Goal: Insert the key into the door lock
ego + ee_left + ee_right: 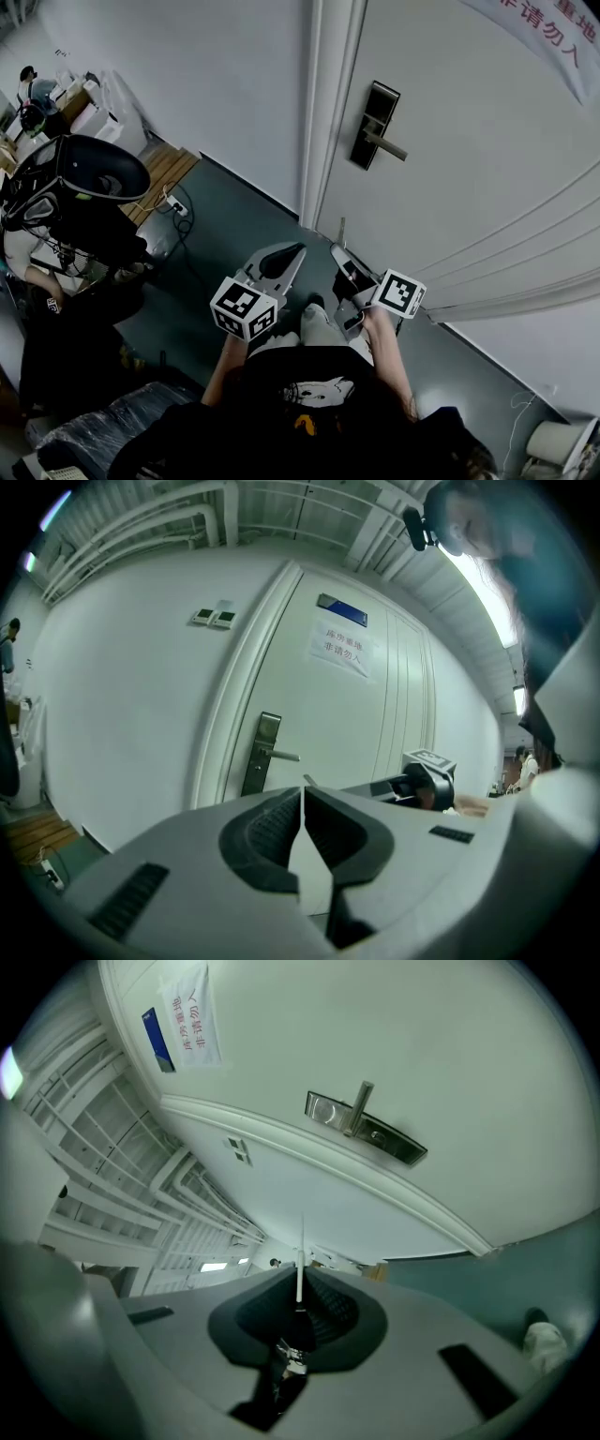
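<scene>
- A white door (450,141) stands shut in a white wall, above a dark grey-green floor (234,225); a paper sign (342,649) with red print is stuck high on the door
- The door lock (375,124), a dark upright plate with a metal lever handle, sits near the door's edge
- An office chair (89,173) stands off to the left, by a slatted wooden panel
- The person holds both tongs low and side by side in front of the body, pointing toward the foot of the door, well apart from the lock
- The left tongs (302,794) have their jaws pressed together with nothing between them
- The right tongs (300,1283) are clamped on the key (300,1258), whose thin blade sticks out past the tips toward the door, short of the lock
</scene>
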Demonstrator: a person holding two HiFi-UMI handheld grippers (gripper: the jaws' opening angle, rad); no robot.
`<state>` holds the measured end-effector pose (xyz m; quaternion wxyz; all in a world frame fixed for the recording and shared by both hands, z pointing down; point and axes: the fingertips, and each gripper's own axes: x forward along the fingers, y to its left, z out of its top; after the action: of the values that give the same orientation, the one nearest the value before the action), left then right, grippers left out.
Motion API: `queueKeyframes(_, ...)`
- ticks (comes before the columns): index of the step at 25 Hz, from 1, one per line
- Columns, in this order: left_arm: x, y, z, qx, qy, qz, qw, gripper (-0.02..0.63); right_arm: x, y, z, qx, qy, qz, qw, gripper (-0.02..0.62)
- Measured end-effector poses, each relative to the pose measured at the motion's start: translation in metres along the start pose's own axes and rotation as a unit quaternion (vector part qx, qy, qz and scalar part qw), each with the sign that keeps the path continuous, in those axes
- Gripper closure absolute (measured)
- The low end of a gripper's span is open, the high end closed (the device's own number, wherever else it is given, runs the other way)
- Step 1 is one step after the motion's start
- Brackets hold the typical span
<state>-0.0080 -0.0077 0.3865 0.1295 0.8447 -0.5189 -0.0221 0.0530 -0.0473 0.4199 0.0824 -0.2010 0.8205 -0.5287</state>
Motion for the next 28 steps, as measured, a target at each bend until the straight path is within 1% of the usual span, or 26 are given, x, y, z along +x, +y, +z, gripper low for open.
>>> queueKeyframes(3, 0.022, 0.013, 0.000, 0.002, 0.009, -0.001, 1.0000, 0.589, 0.011, -0.016, 0.021, 0.007, -0.005, -0.007, 1.000, 0.580)
queueKeyframes(6, 0.045, 0.028, 0.010, 0.001, 0.006, 0.004, 1.0000, 0.589, 0.023, -0.024, 0.046, 0.006, -0.009, -0.001, 1.000, 0.580)
queueKeyframes(8, 0.064, 0.039, 0.016, 0.003, 0.004, 0.008, 1.0000, 0.589, 0.034, -0.033, 0.062, 0.003, -0.006, 0.000, 1.000, 0.580)
queueKeyframes(11, 0.090, 0.049, 0.018, 0.007, 0.014, 0.009, 0.9998, 0.589, 0.046, -0.048, 0.078, 0.015, 0.002, -0.001, 1.000, 0.580)
queueKeyframes(16, 0.120, 0.058, 0.019, 0.009, 0.025, 0.011, 0.9996, 0.589, 0.061, -0.060, 0.095, 0.025, 0.011, 0.012, 1.000, 0.580)
queueKeyframes(19, 0.130, 0.060, 0.018, 0.010, 0.031, 0.010, 0.9994, 0.589, 0.062, -0.070, 0.099, 0.034, 0.010, 0.005, 0.999, 0.580)
queueKeyframes(24, 0.151, 0.060, 0.010, 0.008, 0.046, -0.004, 0.9989, 0.589, 0.064, -0.084, 0.108, 0.042, 0.005, 0.004, 0.999, 0.580)
queueKeyframes(28, 0.169, 0.061, 0.012, 0.011, 0.050, -0.021, 0.9985, 0.589, 0.065, -0.093, 0.119, 0.051, -0.009, -0.002, 0.999, 0.580)
